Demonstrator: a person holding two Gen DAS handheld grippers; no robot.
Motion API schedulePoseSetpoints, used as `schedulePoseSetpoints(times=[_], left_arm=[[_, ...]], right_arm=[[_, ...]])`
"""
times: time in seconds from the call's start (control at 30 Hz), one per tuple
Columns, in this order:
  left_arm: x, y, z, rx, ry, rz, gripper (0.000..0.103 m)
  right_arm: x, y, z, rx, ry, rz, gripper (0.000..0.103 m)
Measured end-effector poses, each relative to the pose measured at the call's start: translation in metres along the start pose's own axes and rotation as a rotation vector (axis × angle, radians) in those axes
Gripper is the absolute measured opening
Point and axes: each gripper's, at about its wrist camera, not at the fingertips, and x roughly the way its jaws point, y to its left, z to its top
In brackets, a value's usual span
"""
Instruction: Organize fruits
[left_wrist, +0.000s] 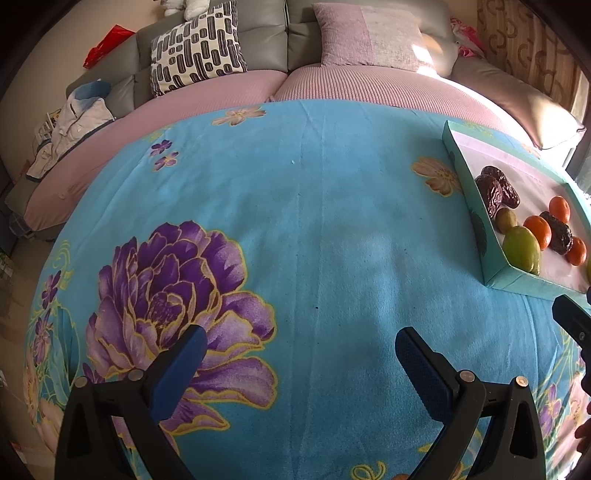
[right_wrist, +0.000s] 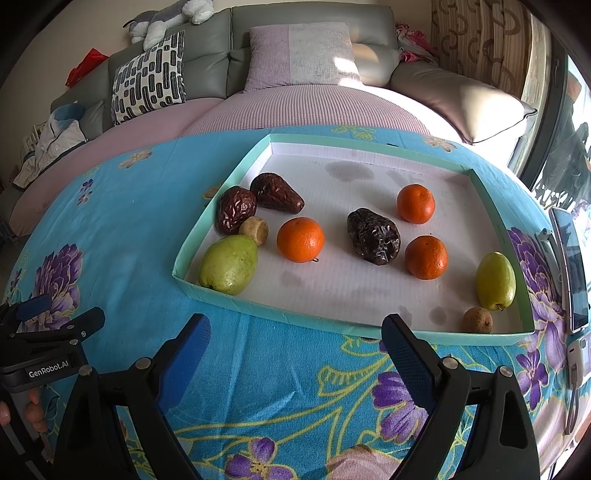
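Hovering before tray (right_wrist: 229, 295), right gripper (right_wrist: 295, 343) wide, empty; left gripper (left_wrist: 301, 350) wide over cloth (left_wrist: 332, 221). Fruits scattered mixed in tray: oranges (right_wrist: 300, 239) mid, pears (right_wrist: 229, 264) near corners. Sorting stage unclear.

The left wrist view looks forward and down from low over the floral blue cloth (left_wrist: 332, 221), facing the far sofa (left_wrist: 258, 33), with the fruit tray (left_wrist: 467, 177) at its right edge. The right wrist view sits further right, near the tray (right_wrist: 229, 299), facing the same sofa (right_wrist: 314, 14). Both share the tray, cloth (right_wrist: 129, 206) and patterned cushion (left_wrist: 199, 48).
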Motion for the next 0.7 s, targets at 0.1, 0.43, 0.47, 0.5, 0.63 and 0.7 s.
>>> schedulePoseSetpoints(times=[0.1,0.43,0.47,0.5,0.63,0.7], left_arm=[[0.0004,0.0006,0.0003,0.001,-0.001,-0.001,0.103],[0.0014,0.0007,0.0,0.001,0.001,0.0,0.103],[0.0013,0.0008,0.0002,0.001,0.0,0.001,0.103],[0.0014,0.0009,0.0003,0.001,0.0,0.0,0.103],[0.0016,0.0008,0.0002,0.001,0.0,0.0,0.103],[0.0016,0.0007,0.0004,0.001,0.0,0.0,0.103]], right_arm=[[0.0001,0.0,0.0,0.0,0.0,0.0,0.094],[0.0001,0.0,0.0002,0.0,0.0,0.001,0.094],[0.0001,0.0002,0.0003,0.0,0.001,-0.001,0.094],[0.0001,0.0002,0.0004,0.0,0.001,-0.001,0.094],[0.0001,0.0001,0.0002,0.0,0.001,0.0,0.094],[0.0002,0.0004,0.0003,0.0,0.001,-0.001,0.094]])
